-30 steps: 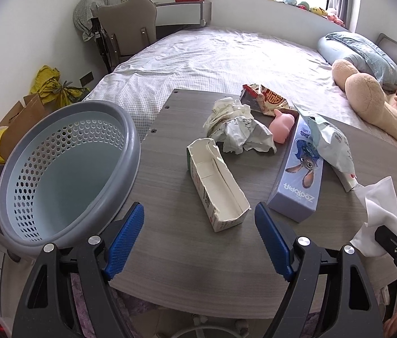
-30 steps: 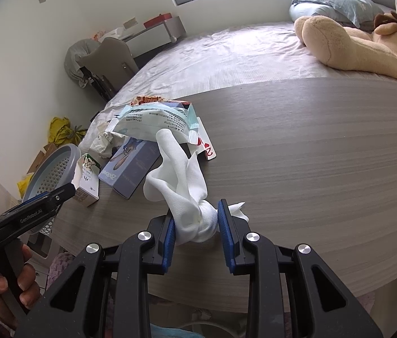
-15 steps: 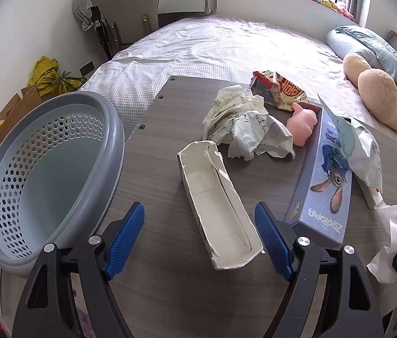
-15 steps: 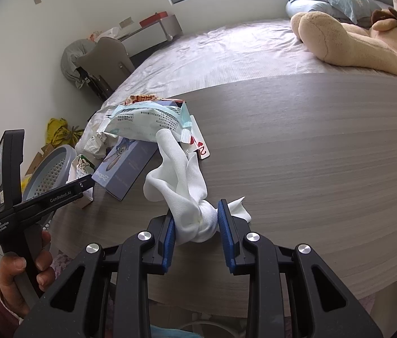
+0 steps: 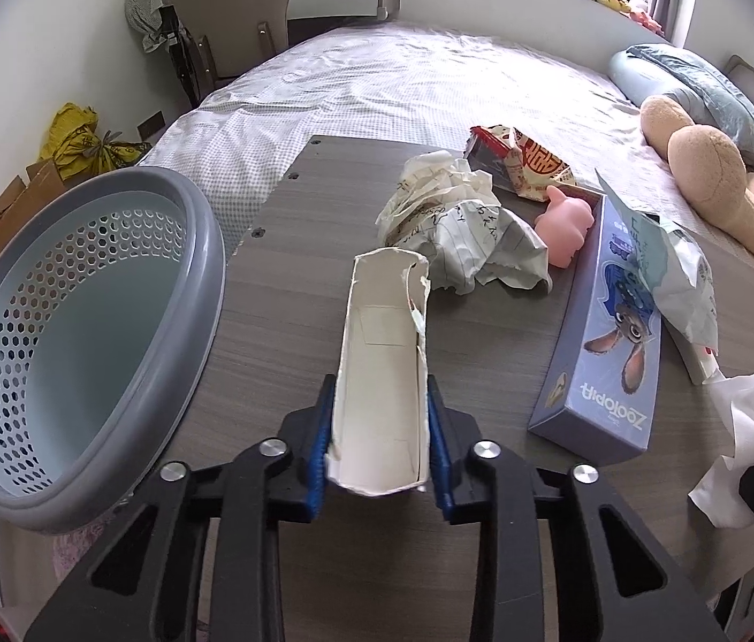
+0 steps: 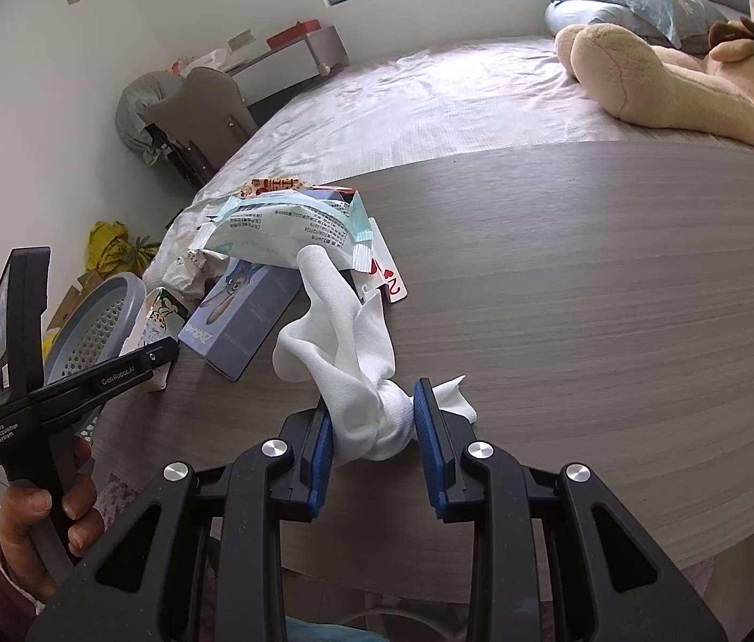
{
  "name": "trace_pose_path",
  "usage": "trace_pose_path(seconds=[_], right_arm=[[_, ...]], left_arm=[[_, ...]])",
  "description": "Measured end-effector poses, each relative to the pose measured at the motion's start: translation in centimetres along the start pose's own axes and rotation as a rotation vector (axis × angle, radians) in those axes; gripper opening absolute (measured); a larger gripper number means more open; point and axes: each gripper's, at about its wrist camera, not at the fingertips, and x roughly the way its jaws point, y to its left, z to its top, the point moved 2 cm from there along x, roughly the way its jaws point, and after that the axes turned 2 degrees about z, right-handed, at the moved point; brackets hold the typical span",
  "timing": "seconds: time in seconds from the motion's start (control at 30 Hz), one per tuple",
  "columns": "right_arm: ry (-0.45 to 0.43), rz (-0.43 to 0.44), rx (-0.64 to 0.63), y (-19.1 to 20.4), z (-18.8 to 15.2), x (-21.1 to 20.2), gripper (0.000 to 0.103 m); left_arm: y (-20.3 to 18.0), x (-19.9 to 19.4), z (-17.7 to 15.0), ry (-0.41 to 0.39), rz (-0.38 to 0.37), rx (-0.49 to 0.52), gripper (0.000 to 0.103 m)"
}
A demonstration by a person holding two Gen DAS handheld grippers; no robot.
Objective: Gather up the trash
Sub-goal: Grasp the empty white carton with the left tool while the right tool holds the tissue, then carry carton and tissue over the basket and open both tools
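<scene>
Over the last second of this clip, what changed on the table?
The left gripper moved forward and closed its fingers on the near end of the torn white carton, which was lying free between open fingers before. The right gripper stayed shut on the white tissue. The basket, crumpled paper and blue box kept their places on the table.
</scene>
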Motion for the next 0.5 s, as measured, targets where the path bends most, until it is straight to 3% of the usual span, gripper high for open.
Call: trace_pose_path(seconds=[0.5], right_arm=[[-0.031,0.016,-0.037,1.4,0.3,-1.7,0.028]], left_arm=[[1.0,-4.3,-1.7,-0.066,-0.002,0.022,0.028]])
